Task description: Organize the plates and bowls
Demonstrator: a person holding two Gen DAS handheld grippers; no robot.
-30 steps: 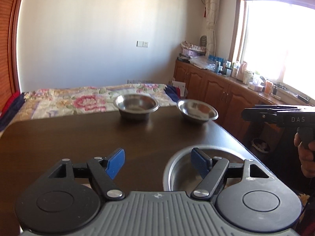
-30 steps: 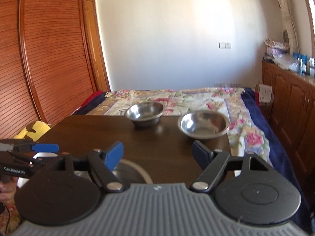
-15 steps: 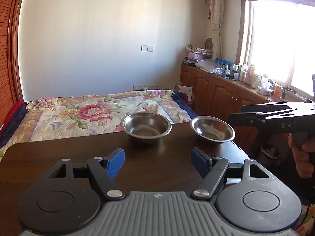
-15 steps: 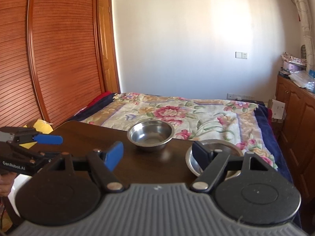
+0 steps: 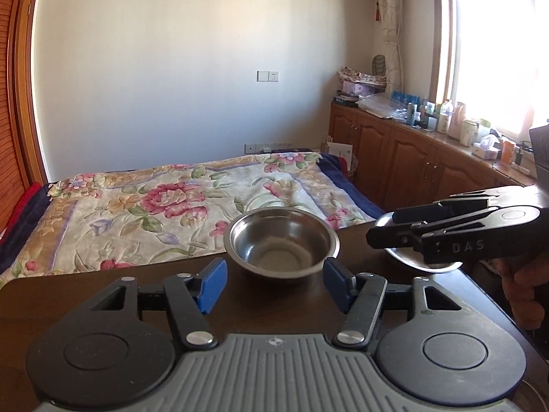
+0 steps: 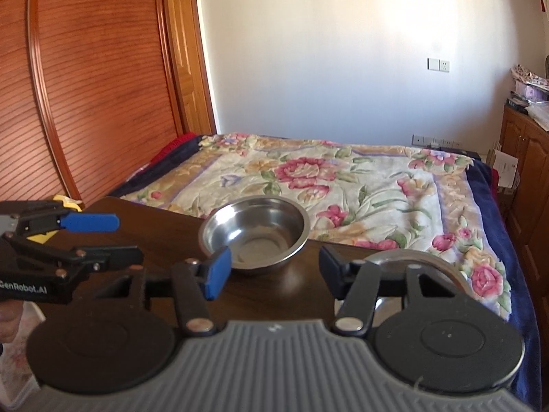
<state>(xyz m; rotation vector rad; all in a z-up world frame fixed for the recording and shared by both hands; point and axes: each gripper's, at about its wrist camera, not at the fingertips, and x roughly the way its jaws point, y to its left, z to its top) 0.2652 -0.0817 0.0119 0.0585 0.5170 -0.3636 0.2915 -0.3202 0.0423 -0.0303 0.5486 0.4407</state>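
Observation:
A deep steel bowl point(image 5: 283, 242) stands at the far edge of the dark wooden table point(image 5: 85, 295); it also shows in the right wrist view point(image 6: 255, 235). A second, shallower steel bowl point(image 5: 417, 261) sits to its right, mostly hidden behind the right gripper; in the right wrist view point(image 6: 417, 257) only its rim shows. My left gripper point(image 5: 272, 283) is open and empty, just short of the deep bowl. My right gripper point(image 6: 271, 271) is open, its right finger over the shallow bowl's near rim.
A bed with a floral quilt point(image 5: 171, 202) lies just beyond the table's far edge. Wooden cabinets point(image 5: 411, 168) with bottles on top run along the right wall under a window. A slatted wooden wardrobe point(image 6: 85, 86) stands at the left.
Both grippers have moved forward across the table toward the two far bowls. A nearer large steel dish has passed out of view beneath them. Both stay open.

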